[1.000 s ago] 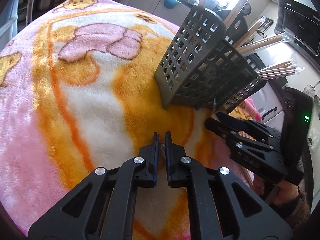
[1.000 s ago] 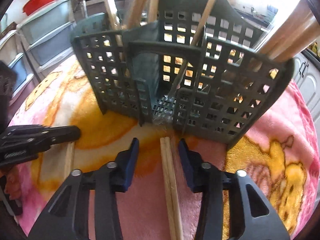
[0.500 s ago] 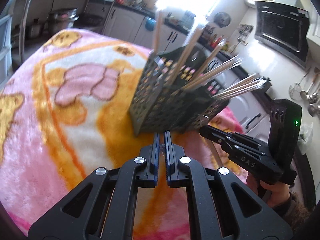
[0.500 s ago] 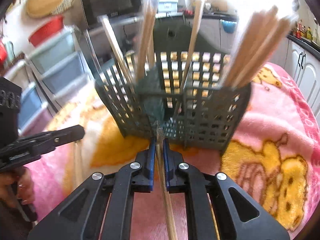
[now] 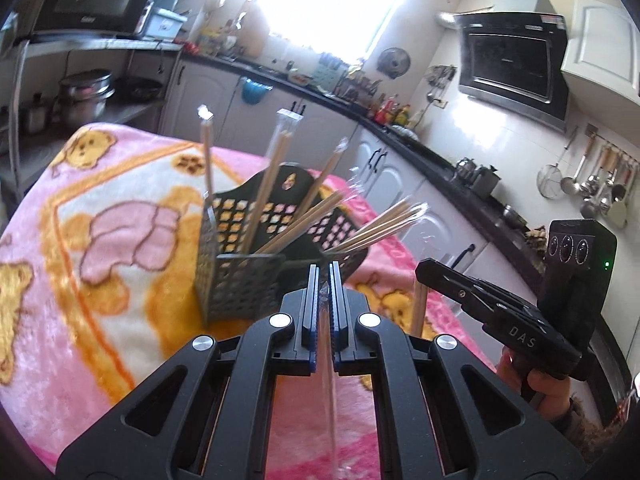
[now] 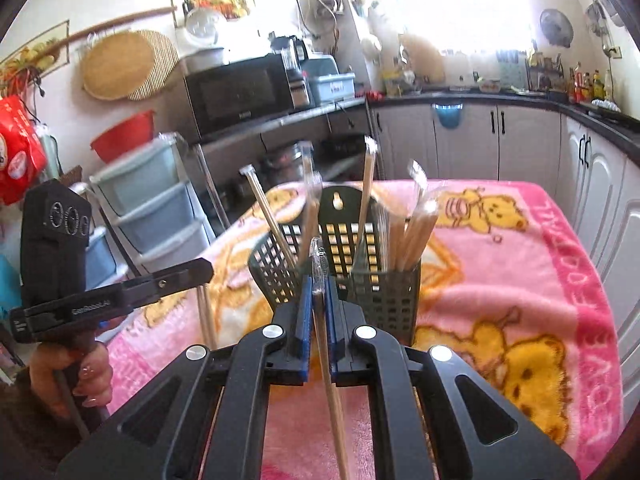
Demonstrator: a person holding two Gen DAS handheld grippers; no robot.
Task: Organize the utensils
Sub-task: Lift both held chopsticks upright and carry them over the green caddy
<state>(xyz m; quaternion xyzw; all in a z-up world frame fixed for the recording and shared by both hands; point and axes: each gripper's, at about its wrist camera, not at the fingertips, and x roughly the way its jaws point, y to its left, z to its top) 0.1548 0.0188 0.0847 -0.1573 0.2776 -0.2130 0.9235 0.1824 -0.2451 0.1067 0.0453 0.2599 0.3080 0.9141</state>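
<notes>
Right tool clamped on a wrapped chopstick pair, held up in front of the dark slotted caddy. Left tool also closed, gripping another wrapped pair hanging below it. Caddy sits on the pink blanket, already holding several pairs.

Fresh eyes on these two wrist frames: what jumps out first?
The dark perforated utensil caddy standing mid-blanket, bristling with wrapped chopstick pairs that fan out of it. Next, the loud pink and orange bear blanket covering the whole table. Then the right gripper in the foreground, its fingers shut on a wrapped chopstick pair aimed at the caddy, while the left gripper at the left edge carries another pair hanging down.
</notes>
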